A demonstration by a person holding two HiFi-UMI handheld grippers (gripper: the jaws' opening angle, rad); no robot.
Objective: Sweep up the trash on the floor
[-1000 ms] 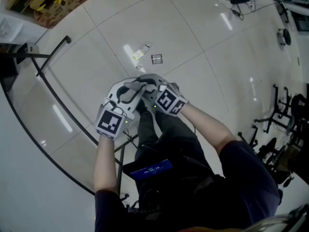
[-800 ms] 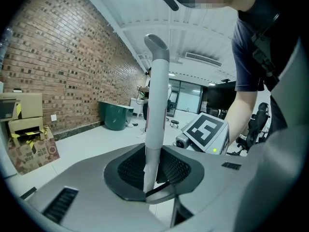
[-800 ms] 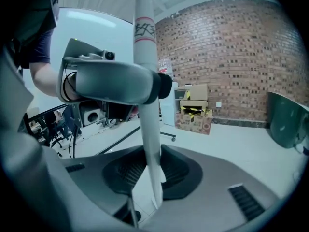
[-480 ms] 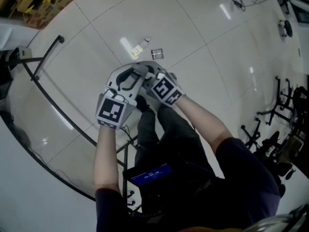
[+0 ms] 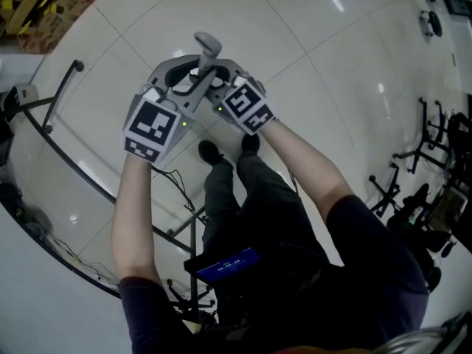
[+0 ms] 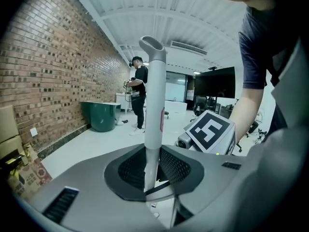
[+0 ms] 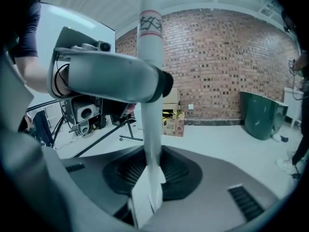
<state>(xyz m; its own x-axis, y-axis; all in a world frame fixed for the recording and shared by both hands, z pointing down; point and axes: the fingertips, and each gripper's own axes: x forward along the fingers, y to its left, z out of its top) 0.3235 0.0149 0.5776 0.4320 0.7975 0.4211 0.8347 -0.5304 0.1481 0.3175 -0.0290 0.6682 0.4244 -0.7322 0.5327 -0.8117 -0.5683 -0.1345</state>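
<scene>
Head view, left gripper (image 5: 193, 80) and right gripper (image 5: 215, 98) at upper centre, both clenched on a pale handle (image 5: 207, 49) over the white floor (image 5: 332, 87), left gripper view, handle (image 6: 154, 100) upright at centre, jaws pinching it, right gripper view, handle (image 7: 150, 105) at centre, jaws squeezing it, left gripper (image 7: 111, 79) wrapped round it higher up

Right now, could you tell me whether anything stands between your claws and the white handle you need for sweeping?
Nothing visible does. The left claw and the right claw are both shut on the white handle, with no gap left to cross. The left claw holds it higher up than the right.
</scene>
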